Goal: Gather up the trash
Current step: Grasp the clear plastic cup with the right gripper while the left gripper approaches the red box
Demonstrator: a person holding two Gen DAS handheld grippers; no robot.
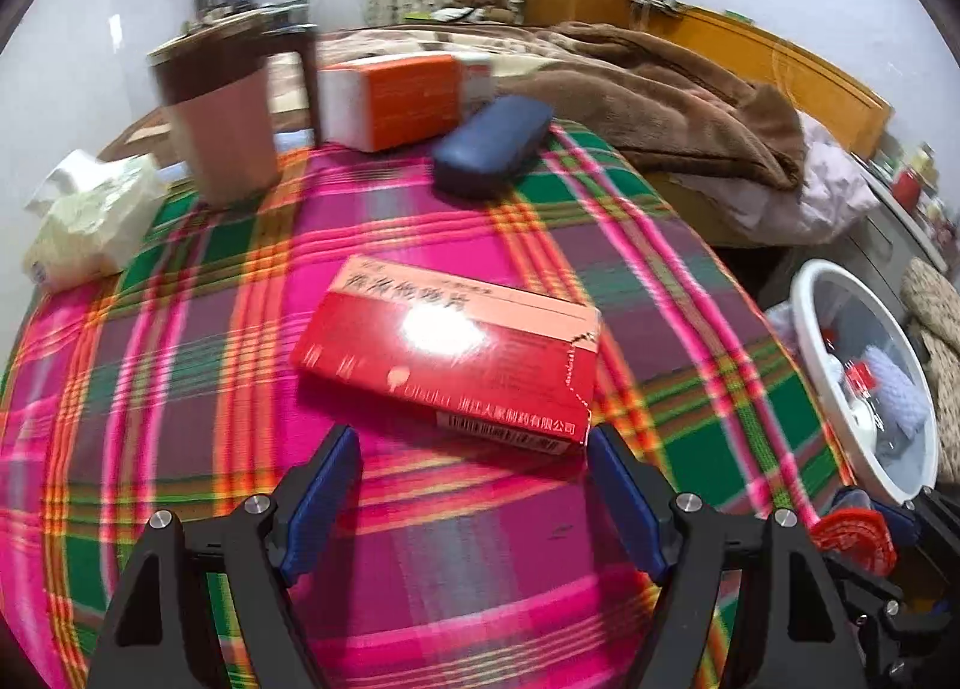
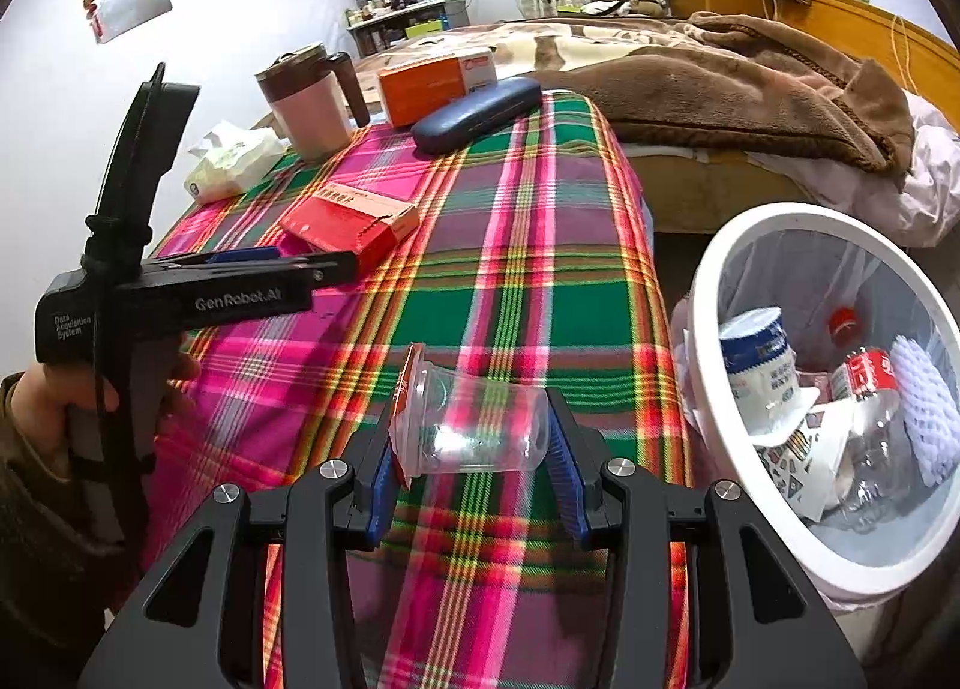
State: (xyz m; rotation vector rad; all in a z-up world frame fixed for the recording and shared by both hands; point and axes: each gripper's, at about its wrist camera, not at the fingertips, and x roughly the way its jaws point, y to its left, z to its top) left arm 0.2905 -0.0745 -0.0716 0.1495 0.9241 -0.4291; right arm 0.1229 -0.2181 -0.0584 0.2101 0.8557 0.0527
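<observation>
A red medicine box [image 1: 447, 356] lies on the plaid tablecloth [image 1: 180, 389], just ahead of my open, empty left gripper [image 1: 474, 443]; it also shows in the right wrist view [image 2: 351, 224], with the left gripper [image 2: 324, 266] beside it. My right gripper [image 2: 474, 437] is shut on a clear plastic cup [image 2: 474, 428] with a red-edged lid, held sideways above the table near its right edge. A white trash bin [image 2: 720, 449] stands right of the table, holding a bottle, a paper cup and other trash; it shows in the left wrist view [image 1: 804, 293] too.
At the table's far end stand a pink and brown mug [image 2: 312, 107], an orange box [image 2: 429, 86], a blue glasses case [image 2: 477, 113] and a tissue pack [image 2: 231, 161]. A bed with a brown blanket [image 2: 750, 89] lies beyond.
</observation>
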